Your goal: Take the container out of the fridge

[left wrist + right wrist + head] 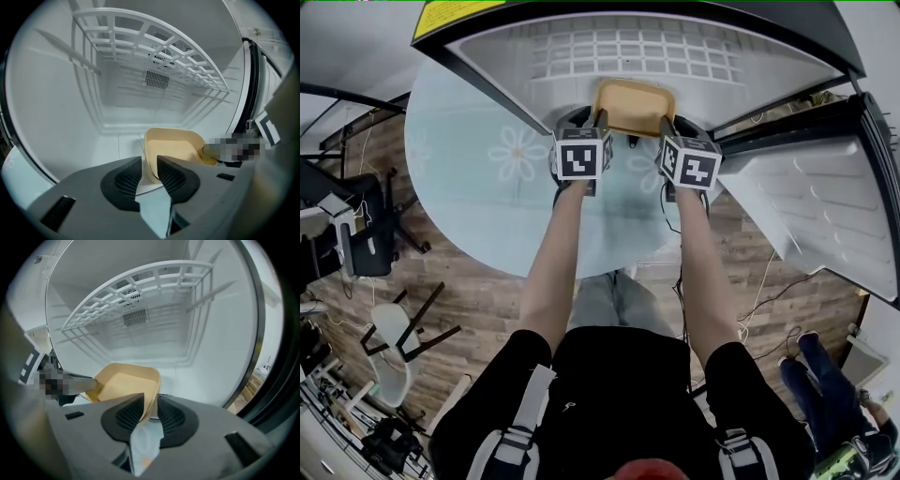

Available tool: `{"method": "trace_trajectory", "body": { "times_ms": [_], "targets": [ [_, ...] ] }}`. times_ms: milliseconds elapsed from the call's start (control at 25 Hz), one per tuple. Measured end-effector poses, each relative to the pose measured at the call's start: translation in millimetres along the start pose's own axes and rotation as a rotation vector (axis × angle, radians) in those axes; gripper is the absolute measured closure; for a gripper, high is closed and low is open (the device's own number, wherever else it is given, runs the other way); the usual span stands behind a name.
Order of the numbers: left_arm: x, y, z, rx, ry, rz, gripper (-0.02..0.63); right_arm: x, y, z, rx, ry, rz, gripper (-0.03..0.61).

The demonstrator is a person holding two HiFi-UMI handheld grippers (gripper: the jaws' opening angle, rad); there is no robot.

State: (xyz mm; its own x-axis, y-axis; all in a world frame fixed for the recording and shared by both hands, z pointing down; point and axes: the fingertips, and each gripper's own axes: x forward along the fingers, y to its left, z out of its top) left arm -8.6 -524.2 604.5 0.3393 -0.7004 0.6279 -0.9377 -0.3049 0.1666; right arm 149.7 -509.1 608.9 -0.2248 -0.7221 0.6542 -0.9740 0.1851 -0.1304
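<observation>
The left gripper point(150, 166) and right gripper point(151, 405) each have their fingers pinched onto an opposite side wall of the tan container point(633, 105), which sits low at the mouth of the fridge point(51, 108), under its wire shelf point(154, 42). An uneven pull could tilt it, or a thin smooth wall could slip free. Below is a pale round tabletop point(478, 187), with wood floor point(469, 291) and a chair point(394, 337) around it.
</observation>
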Motion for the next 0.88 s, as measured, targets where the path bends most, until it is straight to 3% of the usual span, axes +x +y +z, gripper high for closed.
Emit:
{"method": "trace_trajectory", "body": {
  "times_ms": [400, 880],
  "targets": [
    [-5, -5, -5, -0.004, -0.015, -0.024, 0.555, -4, 4, -7, 0.042, -0.015, -0.02, 0.525],
    [-50, -11, 5, -0.026, -0.139, -0.028, 0.572, -44, 20, 16, 0.087, -0.182, -0.007, 0.552]
  ]
}}
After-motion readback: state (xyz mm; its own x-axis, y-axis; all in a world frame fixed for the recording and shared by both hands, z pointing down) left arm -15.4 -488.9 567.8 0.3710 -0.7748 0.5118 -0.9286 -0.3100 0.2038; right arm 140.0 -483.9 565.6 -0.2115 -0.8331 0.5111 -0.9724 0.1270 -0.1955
